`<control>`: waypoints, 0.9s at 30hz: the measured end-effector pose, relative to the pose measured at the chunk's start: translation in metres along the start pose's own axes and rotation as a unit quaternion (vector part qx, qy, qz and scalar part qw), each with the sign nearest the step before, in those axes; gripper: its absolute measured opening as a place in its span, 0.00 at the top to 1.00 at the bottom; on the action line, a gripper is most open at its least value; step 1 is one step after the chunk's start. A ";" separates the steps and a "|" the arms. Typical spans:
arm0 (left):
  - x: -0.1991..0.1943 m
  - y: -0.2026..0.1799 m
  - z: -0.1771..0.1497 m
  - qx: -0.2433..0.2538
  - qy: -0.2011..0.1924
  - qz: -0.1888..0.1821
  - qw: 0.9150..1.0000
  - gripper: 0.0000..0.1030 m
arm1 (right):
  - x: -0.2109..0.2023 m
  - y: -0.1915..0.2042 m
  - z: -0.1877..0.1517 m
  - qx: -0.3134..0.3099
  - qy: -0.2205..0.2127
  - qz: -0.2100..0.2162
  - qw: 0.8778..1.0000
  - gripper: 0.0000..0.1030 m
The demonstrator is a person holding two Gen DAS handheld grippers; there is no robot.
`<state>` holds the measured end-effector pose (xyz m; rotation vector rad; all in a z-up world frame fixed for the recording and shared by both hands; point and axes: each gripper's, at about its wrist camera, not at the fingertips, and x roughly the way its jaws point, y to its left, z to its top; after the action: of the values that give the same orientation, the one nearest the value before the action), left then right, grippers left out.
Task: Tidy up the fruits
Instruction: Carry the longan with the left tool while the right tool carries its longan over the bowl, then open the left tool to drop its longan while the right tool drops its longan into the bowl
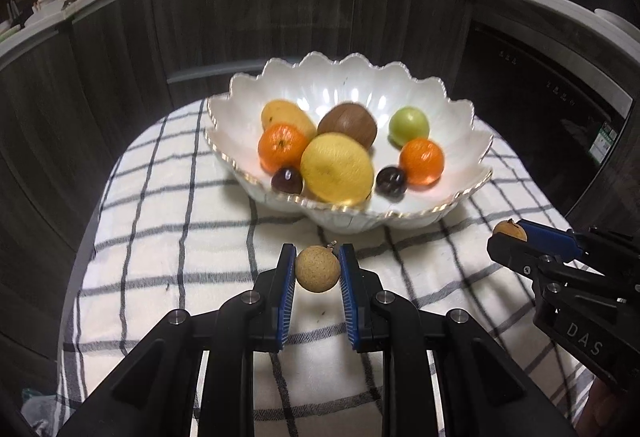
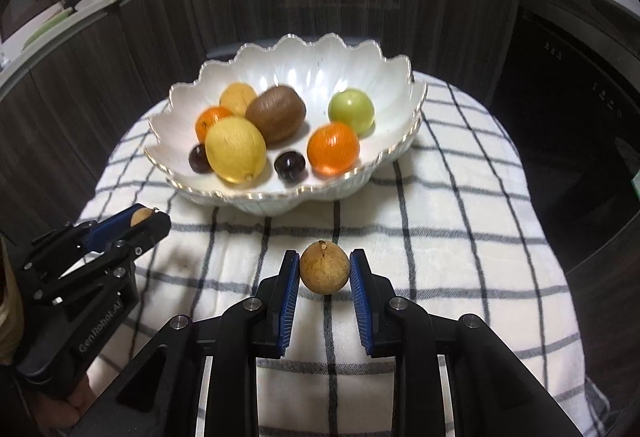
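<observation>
- Gripping a small round tan rough-skinned fruit (image 1: 318,269), the left gripper (image 1: 318,271) has its blue ribbed pads pressed on both sides of it, jaws nearly shut.
- Right gripper (image 2: 325,269): same narrow gap, pads clamped on a second tan round fruit (image 2: 325,268), stem end up.
- Both fruits sit above the white black-checked cloth (image 2: 440,237), in front of the white scalloped gold-rimmed bowl (image 2: 288,49).
- Bowl holds a yellow lemon (image 2: 235,149), brown kiwi (image 2: 276,113), green apple (image 2: 351,110), oranges and dark plums.
</observation>
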<state>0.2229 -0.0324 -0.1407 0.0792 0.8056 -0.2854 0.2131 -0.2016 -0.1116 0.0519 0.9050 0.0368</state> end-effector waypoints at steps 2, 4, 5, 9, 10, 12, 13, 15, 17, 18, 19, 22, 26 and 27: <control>-0.003 -0.002 0.006 0.001 -0.006 -0.001 1.000 0.78 | -0.006 0.000 0.007 -0.003 -0.008 0.000 1.000 0.74; -0.005 -0.004 0.013 0.005 -0.011 -0.003 1.000 0.78 | -0.011 0.000 0.015 -0.005 -0.018 0.001 1.000 0.74; -0.006 -0.005 0.017 0.006 -0.013 -0.004 1.000 0.78 | -0.013 0.000 0.019 -0.006 -0.022 0.001 1.000 0.74; -0.007 -0.006 0.035 0.009 -0.024 -0.007 1.000 0.78 | -0.015 -0.001 0.036 -0.012 -0.032 0.003 0.999 0.74; -0.006 -0.005 0.039 0.010 -0.026 -0.008 1.000 0.78 | -0.015 -0.001 0.039 -0.014 -0.034 0.003 0.999 0.74; -0.002 -0.004 0.049 0.010 -0.028 -0.012 0.999 0.78 | -0.014 -0.003 0.049 -0.017 -0.039 0.002 0.999 0.74; 0.000 -0.004 0.053 0.010 -0.028 -0.014 0.999 0.78 | -0.013 -0.003 0.052 -0.018 -0.040 0.001 0.999 0.74; 0.006 -0.002 0.065 0.010 -0.027 -0.018 0.999 0.78 | -0.008 -0.004 0.061 -0.020 -0.042 0.000 0.999 0.74; 0.013 -0.003 0.075 0.017 -0.028 -0.013 0.999 0.78 | -0.002 -0.006 0.071 -0.019 -0.039 0.000 0.999 0.74; 0.017 -0.003 0.080 0.019 -0.028 -0.011 0.999 0.78 | 0.000 -0.007 0.073 -0.017 -0.037 0.000 0.999 0.74; 0.021 -0.002 0.084 0.019 -0.026 -0.011 0.999 0.78 | 0.004 -0.008 0.077 -0.015 -0.036 0.001 0.999 0.74; 0.031 0.000 0.093 0.012 -0.022 -0.009 1.000 0.78 | 0.018 -0.013 0.086 -0.003 -0.027 0.003 1.000 0.74; 0.043 0.003 0.100 0.010 -0.019 -0.002 1.000 0.78 | 0.029 -0.018 0.095 0.003 -0.023 0.000 1.000 0.74; 0.047 0.003 0.101 0.011 -0.017 0.000 1.000 0.78 | 0.032 -0.018 0.096 0.003 -0.021 -0.001 1.000 0.74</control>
<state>0.3254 -0.0575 -0.1044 0.0942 0.7684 -0.2947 0.3082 -0.2209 -0.0786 0.0568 0.8627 0.0304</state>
